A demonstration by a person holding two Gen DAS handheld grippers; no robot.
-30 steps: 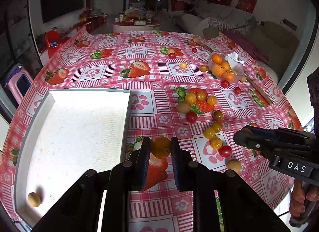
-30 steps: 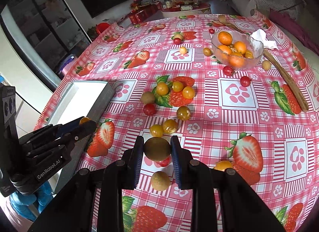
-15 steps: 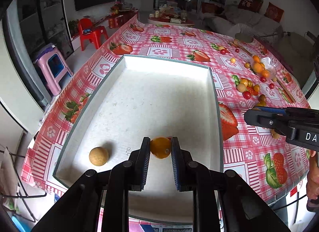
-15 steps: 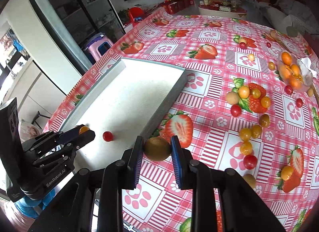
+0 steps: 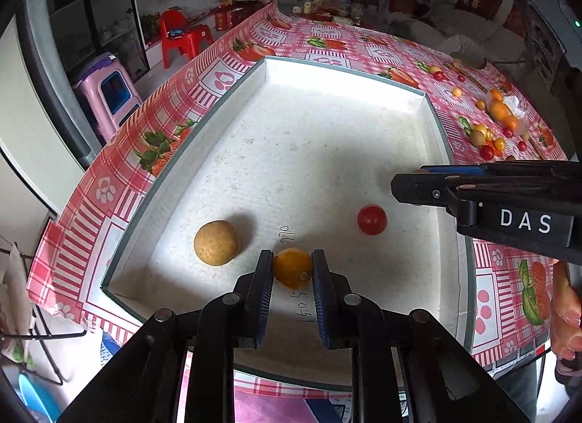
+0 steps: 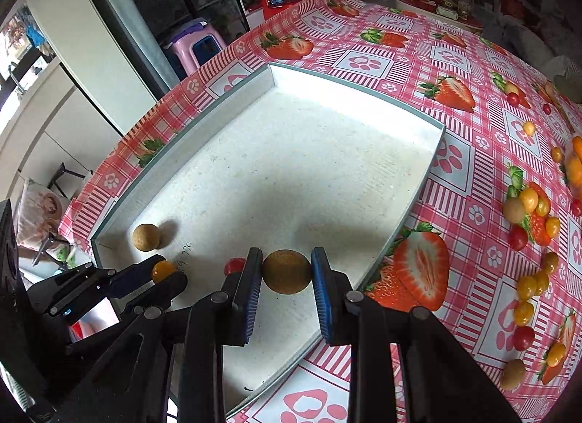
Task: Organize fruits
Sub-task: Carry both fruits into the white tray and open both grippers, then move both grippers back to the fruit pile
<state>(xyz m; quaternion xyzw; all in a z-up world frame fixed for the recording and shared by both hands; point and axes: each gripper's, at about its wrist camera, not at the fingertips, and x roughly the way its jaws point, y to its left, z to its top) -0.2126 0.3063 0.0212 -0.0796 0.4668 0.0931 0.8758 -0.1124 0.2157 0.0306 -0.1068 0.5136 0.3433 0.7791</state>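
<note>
My left gripper (image 5: 292, 268) is shut on an orange fruit (image 5: 293, 267), low over the near end of the white tray (image 5: 345, 74). It also shows in the right wrist view (image 6: 160, 274). A brown longan (image 5: 216, 242) and a red cherry tomato (image 5: 371, 219) lie in the tray on either side of it. My right gripper (image 6: 286, 270) is shut on a brown round fruit (image 6: 286, 271) above the tray's near right part (image 6: 418, 183). In the left wrist view the right gripper (image 5: 411, 188) reaches in from the right.
Several loose yellow, red and brown fruits (image 6: 527, 212) lie on the strawberry tablecloth (image 6: 473, 132) right of the tray. A clear bowl of oranges (image 5: 503, 112) stands farther back. The table edge (image 5: 72, 241) drops off on the left, with a pink stool (image 5: 109, 92) beyond.
Both grippers carried their fruits from the tablecloth over into the tray and came lower. The left gripper now sits between the longan and the tomato.
</note>
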